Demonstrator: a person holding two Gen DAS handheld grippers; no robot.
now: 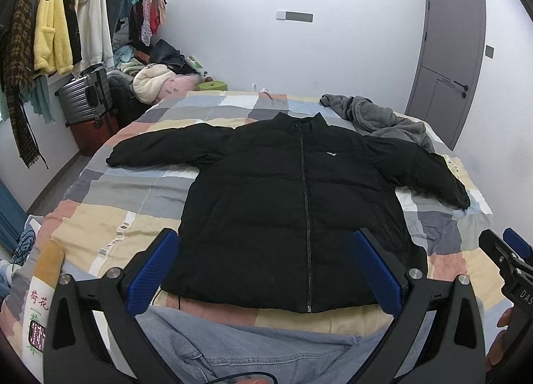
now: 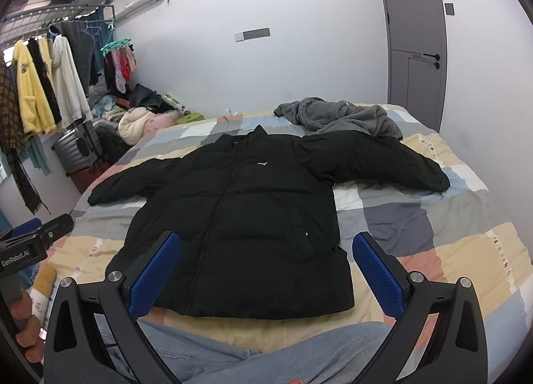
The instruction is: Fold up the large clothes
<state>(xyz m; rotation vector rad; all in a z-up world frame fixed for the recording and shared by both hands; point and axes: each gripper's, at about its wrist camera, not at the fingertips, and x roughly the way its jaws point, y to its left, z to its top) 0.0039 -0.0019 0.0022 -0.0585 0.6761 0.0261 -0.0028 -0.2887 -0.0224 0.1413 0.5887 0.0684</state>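
Note:
A black puffer jacket (image 1: 283,191) lies flat and zipped on the checked bedspread, front up, both sleeves spread out to the sides; it also shows in the right wrist view (image 2: 240,217). My left gripper (image 1: 266,267) is open and empty, held above the jacket's hem. My right gripper (image 2: 266,267) is open and empty, also above the hem, toward the jacket's right side. The right gripper shows at the right edge of the left wrist view (image 1: 509,257). The left gripper shows at the left edge of the right wrist view (image 2: 33,237).
A grey fleece garment (image 1: 379,117) lies crumpled at the bed's far right, touching the jacket's right sleeve. The checked bed (image 1: 133,204) fills the middle. A clothes rack (image 1: 60,34), suitcases (image 1: 86,101) and piled clothes stand at the left. A grey door (image 1: 449,57) is at the right. My jeans-clad legs (image 1: 253,350) are at the near edge.

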